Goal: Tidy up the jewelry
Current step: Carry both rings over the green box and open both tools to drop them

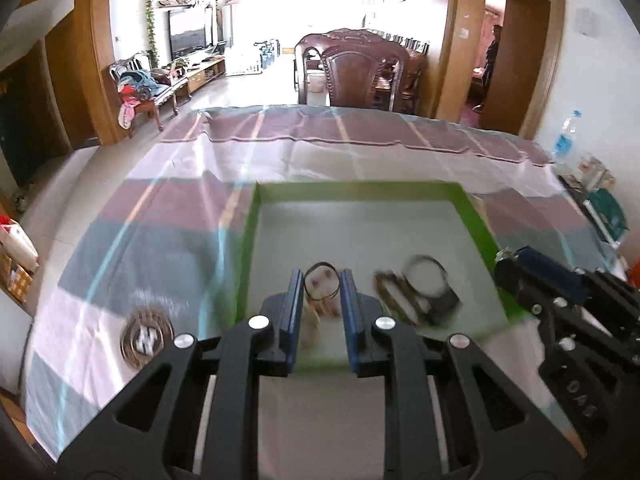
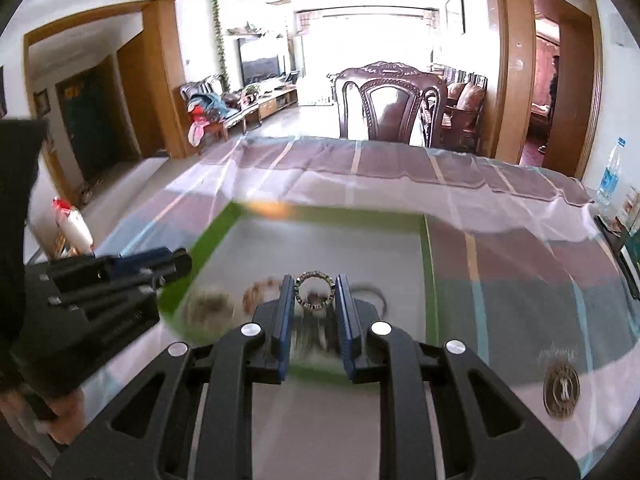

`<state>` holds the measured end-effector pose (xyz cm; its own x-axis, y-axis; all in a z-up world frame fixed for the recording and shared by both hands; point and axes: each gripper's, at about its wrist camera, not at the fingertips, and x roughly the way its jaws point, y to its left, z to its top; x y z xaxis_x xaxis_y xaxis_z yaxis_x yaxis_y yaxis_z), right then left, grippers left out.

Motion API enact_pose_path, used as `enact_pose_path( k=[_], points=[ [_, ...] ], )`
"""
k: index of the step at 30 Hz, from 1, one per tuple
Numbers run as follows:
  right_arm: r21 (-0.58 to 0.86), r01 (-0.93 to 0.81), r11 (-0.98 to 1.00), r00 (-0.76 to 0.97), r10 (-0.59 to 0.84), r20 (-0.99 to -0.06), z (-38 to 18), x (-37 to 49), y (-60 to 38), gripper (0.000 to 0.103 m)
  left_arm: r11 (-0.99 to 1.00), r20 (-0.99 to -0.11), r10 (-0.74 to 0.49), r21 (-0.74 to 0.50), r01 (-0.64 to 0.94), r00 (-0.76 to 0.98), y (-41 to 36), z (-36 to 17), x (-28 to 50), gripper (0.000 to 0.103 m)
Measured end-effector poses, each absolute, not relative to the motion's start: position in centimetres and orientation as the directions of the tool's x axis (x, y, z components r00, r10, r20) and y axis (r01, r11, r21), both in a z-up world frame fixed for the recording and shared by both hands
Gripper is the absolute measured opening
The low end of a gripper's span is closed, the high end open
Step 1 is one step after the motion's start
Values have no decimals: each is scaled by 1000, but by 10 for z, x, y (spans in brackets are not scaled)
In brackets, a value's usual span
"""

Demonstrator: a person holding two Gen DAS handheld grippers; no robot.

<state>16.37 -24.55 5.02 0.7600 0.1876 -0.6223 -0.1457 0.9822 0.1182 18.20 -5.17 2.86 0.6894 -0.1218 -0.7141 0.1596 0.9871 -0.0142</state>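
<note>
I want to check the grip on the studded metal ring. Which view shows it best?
The right wrist view: the studded ring sits sharp and upright between the right gripper pads. The left wrist view shows that gripper only side-on, and the ring cannot be made out.

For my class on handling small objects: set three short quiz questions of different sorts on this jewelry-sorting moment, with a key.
1. True or false: the right gripper holds a metal ring between its jaws.
2. Multiple choice: the rim of the tray under the jewelry is A) red, B) green, C) black.
3. Short answer: what does the left gripper hold?

Key
1. True: the ring sits upright, clamped between the blue pads.
2. B. The tray lies on a striped tablecloth.
3. A thin dark loop, pinched between its jaws; the picture is too blurred to tell what kind of jewelry it is.
</note>
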Motion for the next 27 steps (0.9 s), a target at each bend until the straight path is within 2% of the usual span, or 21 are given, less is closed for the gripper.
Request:
enact_pose_path(
  k=[6, 7, 8, 9, 10, 13, 15, 16, 19, 27],
  points=[
    [132, -87, 987, 698, 155, -699, 16, 214, -241, 21, 989, -781, -111, -27, 143, 614, -47, -1, 223, 21],
    [139, -76, 987, 694, 153, -704, 12, 217, -243, 28, 989, -785, -116, -36, 142, 609, -45, -5, 224, 28],
    [143, -73, 987, 692, 153, -706, 8, 214, -243, 41, 989, -786, -125, -46, 144, 606, -43, -8, 224, 33],
    [147, -68, 987, 694, 153, -704, 7, 213, -244, 47, 988, -784, -126, -47, 144, 608, -42, -9, 224, 43],
    [147, -64, 987, 697, 149, -701, 7, 210, -246, 58, 989, -780, -121, -41, 143, 614, -41, -10, 222, 52],
    [153, -52, 987, 710, 145, -689, 11, 196, -253, 67, 991, -755, -98, -12, 137, 648, -37, -7, 210, 65],
    [146, -35, 989, 715, 127, -687, 13, 187, -255, 80, 993, -740, -75, 8, 120, 669, -34, -4, 198, 71],
    [135, -24, 991, 722, 110, -683, 15, 181, -256, 86, 994, -730, -64, 15, 111, 681, -32, -3, 190, 73],
    [99, -11, 995, 716, 77, -694, 14, 174, -255, 95, 995, -731, -43, 32, 98, 681, -28, -4, 175, 76],
    [57, -6, 998, 689, 45, -723, 7, 173, -247, 95, 995, -748, -40, 33, 98, 663, -29, -5, 172, 79]
  ],
)
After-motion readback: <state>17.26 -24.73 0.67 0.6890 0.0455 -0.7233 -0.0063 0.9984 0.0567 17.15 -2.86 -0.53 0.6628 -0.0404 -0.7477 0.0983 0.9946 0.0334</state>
